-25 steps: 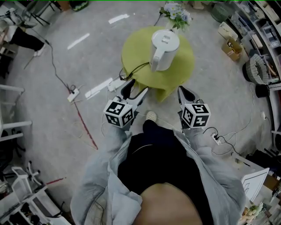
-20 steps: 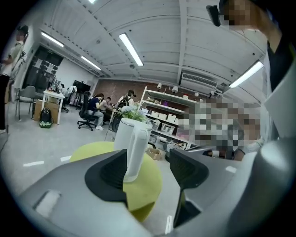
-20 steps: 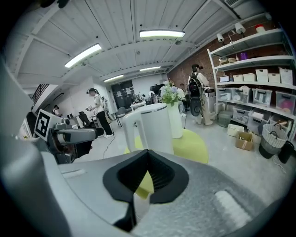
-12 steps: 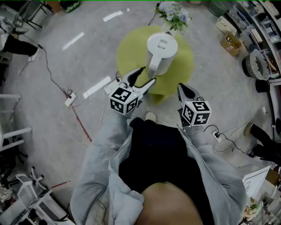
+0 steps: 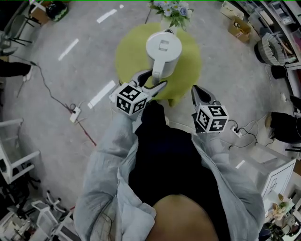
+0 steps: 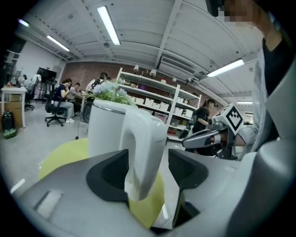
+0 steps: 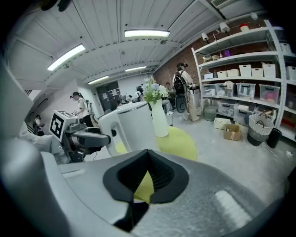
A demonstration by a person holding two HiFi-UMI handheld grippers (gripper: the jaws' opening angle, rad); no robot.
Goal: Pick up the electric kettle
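The white electric kettle [image 5: 162, 52] stands upright on a round yellow-green table [image 5: 131, 52]. Its handle [image 6: 144, 152] faces me. My left gripper [image 5: 152, 80] reaches in from the table's near edge. The handle stands between its open jaws, which have just been closing a little: it lies close against the left pad [image 6: 111, 170], and a gap shows before the right pad. My right gripper [image 5: 194, 90] hovers off the table's near right edge, apart from the kettle, its jaws shut and empty [image 7: 148, 156]. The kettle [image 7: 132, 125] shows beyond them.
A vase of flowers [image 5: 172, 9] stands at the table's far edge behind the kettle. A power strip [image 5: 75, 113] and cables lie on the floor to the left, a white box [image 5: 273, 172] sits to the right, and shelving lines the right wall.
My left gripper has moved forward to the kettle, and the handle now stands between its jaws. The right gripper has shifted only slightly toward the table.
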